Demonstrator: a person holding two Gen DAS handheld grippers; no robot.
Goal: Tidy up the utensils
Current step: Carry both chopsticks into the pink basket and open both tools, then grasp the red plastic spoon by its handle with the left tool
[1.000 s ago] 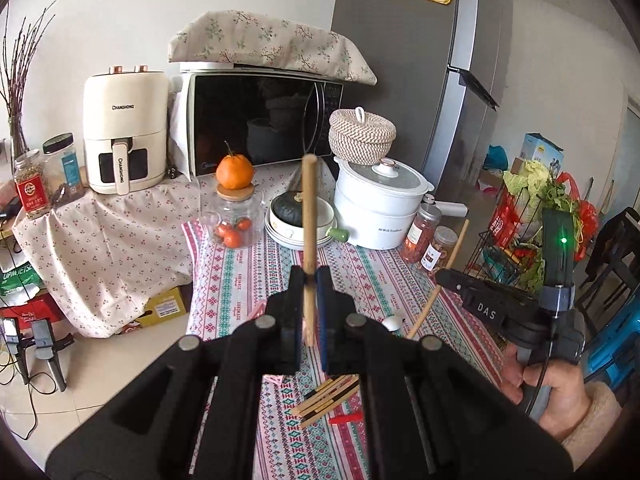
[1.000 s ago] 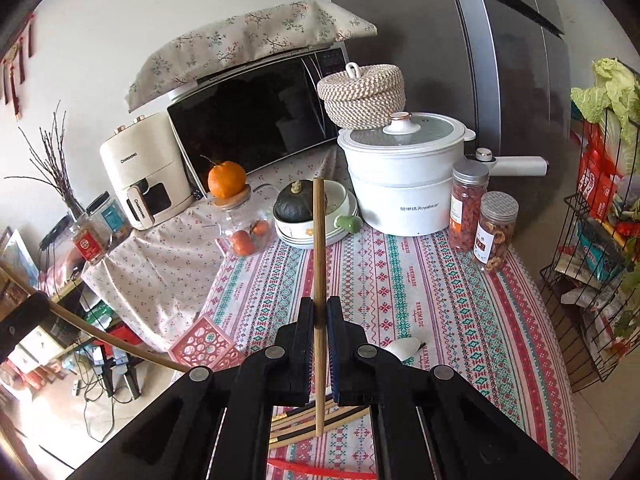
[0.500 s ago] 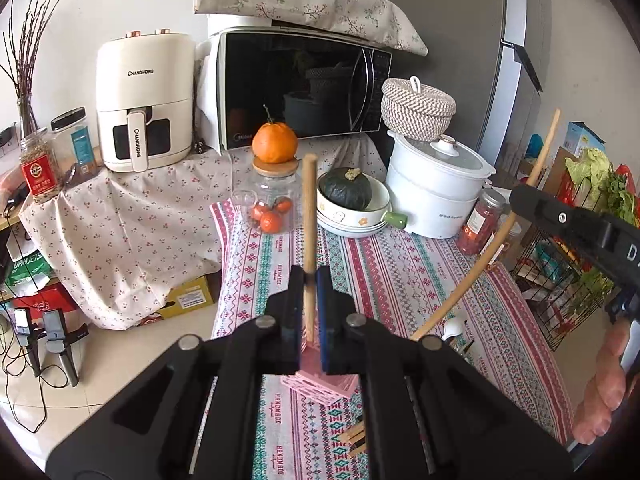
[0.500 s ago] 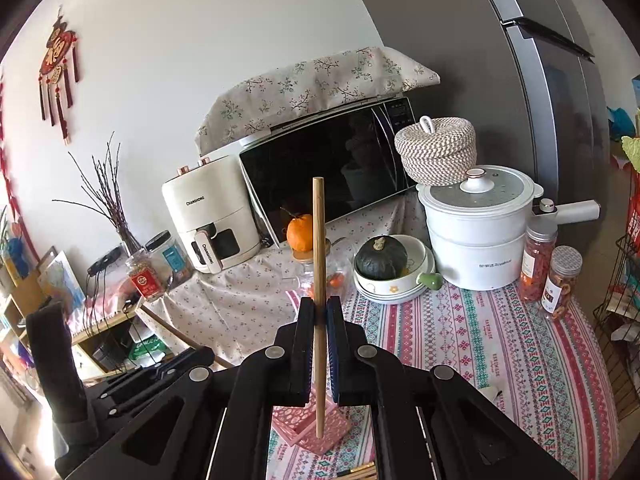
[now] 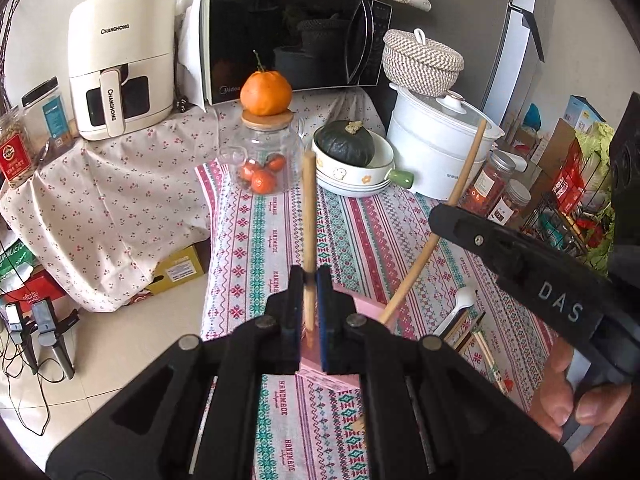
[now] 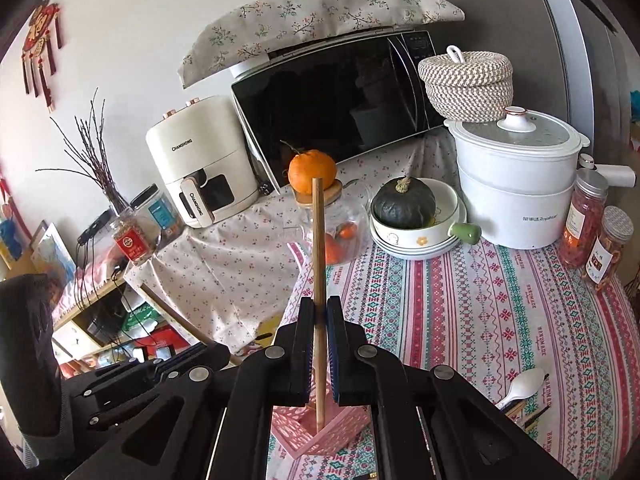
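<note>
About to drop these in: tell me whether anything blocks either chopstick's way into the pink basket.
Nothing visible does. Each chopstick hangs over the pink basket, clamped in its hand-held gripper, lower ends at its open top.

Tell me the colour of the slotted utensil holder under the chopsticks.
Pink. The utensil holder shows best in the right wrist view.

A microwave [image 5: 288,36] stands behind an orange [image 5: 265,93] topping a glass jar [image 5: 264,156].
</note>
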